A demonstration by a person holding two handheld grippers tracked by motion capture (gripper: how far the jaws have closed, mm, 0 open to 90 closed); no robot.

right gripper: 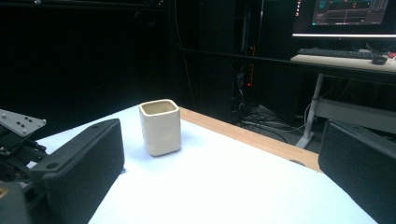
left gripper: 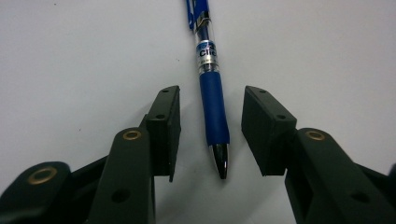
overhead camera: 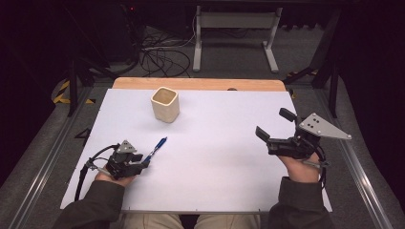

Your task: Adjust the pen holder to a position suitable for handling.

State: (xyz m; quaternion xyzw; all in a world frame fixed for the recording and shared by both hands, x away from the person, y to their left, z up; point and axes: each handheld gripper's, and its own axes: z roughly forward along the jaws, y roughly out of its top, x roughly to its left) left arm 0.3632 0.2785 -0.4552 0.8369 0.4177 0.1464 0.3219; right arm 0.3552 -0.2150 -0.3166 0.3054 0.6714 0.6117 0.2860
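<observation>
Table [overhead camera: 215, 181]: white sheet over a wooden board whose bare far edge shows beyond the sheet; carries 2 loose things, both on the left half.
Right gripper [overhead camera: 275, 129]: held above the table's right side, well apart from both things, aimed toward the far left; its 2 jaws stand wide apart with nothing between them, and in the right gripper view they frame the cup.
Left gripper [overhead camera: 143, 160]: low over the near-left of the sheet, tipped down at the pen; jaws parted and straddling the pen's tip end, with a gap on each side, pads not yet touching.
Cup [overhead camera: 165, 104]: cream, squarish, open mouth up, upright near the far edge, left of centre; well apart from the pen.
Pen [left gripper: 212, 88]: blue, clear barrel, rubber grip; lies flat on the sheet, tip pointing into the left gripper, far end angled toward the cup.
Step in hand, as judged: closing on the pen, likely for the cup.
Handling note 1: centre the pen between both pads before closing, so that it does not roll.
Handling note 2: take it on the rubber grip, not the bare metal tip, which may slip.
Handling note 3: keep the pads just off the sheet, then lift straight up.
</observation>
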